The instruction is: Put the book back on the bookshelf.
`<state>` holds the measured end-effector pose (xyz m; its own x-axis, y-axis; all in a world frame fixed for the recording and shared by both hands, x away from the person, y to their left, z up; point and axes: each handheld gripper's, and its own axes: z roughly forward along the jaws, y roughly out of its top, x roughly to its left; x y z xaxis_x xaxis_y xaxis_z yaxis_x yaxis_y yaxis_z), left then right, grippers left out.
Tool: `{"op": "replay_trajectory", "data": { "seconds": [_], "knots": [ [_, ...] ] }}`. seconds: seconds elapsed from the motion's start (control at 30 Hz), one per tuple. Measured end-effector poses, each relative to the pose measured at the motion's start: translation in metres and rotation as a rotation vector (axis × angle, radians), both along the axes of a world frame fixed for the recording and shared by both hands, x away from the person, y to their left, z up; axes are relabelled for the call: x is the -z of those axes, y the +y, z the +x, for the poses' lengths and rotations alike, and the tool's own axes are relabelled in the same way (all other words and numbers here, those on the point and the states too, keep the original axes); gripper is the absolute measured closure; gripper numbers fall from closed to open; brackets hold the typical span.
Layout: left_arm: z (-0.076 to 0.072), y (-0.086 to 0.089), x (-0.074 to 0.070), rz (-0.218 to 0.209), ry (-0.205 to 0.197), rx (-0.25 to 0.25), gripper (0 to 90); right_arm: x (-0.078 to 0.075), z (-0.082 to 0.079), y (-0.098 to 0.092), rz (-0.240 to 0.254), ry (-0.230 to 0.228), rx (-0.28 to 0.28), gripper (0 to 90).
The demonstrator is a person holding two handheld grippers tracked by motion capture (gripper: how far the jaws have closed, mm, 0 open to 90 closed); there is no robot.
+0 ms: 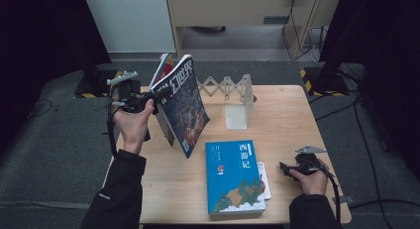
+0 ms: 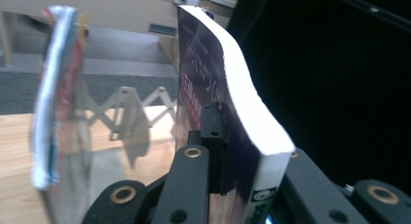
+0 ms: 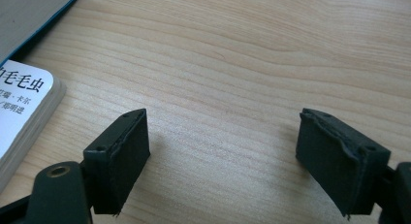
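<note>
Dark book (image 1: 182, 104) gripped by closed left gripper (image 1: 157, 96) and raised above table (image 1: 287, 115) at far left, near folding rack (image 1: 233, 92); right gripper (image 3: 220, 156) open, empty; blue book (image 1: 234, 177) left flat, unshelved.

Black sleeves; black tongs (image 1: 157, 96), brass-ringed screws, grey three-cornered plates, trailing black cables.

The premises are presenting as a lab or recording studio rather than a home. A small wooden table (image 1: 277, 115) is standing alone on grey carpet (image 1: 59, 154), black curtains (image 1: 44, 30) are hanging on both sides, and stand bases marked with yellow-black hazard tape (image 1: 309, 80) are sitting on the floor. Loose cables (image 1: 302, 35) are trailing to a wall socket behind.
</note>
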<state>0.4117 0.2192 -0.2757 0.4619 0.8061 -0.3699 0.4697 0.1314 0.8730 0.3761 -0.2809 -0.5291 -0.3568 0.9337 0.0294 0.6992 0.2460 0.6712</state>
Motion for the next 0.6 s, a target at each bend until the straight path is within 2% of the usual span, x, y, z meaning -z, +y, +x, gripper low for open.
{"op": "replay_trajectory", "data": {
  "seconds": [0.23, 0.43, 0.6],
  "knots": [
    [0.014, 0.005, -0.002, 0.040, -0.015, -0.069, 81.8, 0.002, 0.001, 0.001, -0.019, -0.011, -0.013, 14.0],
    [0.024, 0.007, -0.002, 0.091, -0.023, -0.122, 81.8, 0.005, 0.001, 0.002, -0.017, -0.019, -0.011, 9.2],
    [0.031, 0.004, 0.000, 0.106, -0.048, -0.163, 81.7, 0.007, 0.000, 0.001, -0.010, -0.036, -0.009, 6.1]
  ]
}}
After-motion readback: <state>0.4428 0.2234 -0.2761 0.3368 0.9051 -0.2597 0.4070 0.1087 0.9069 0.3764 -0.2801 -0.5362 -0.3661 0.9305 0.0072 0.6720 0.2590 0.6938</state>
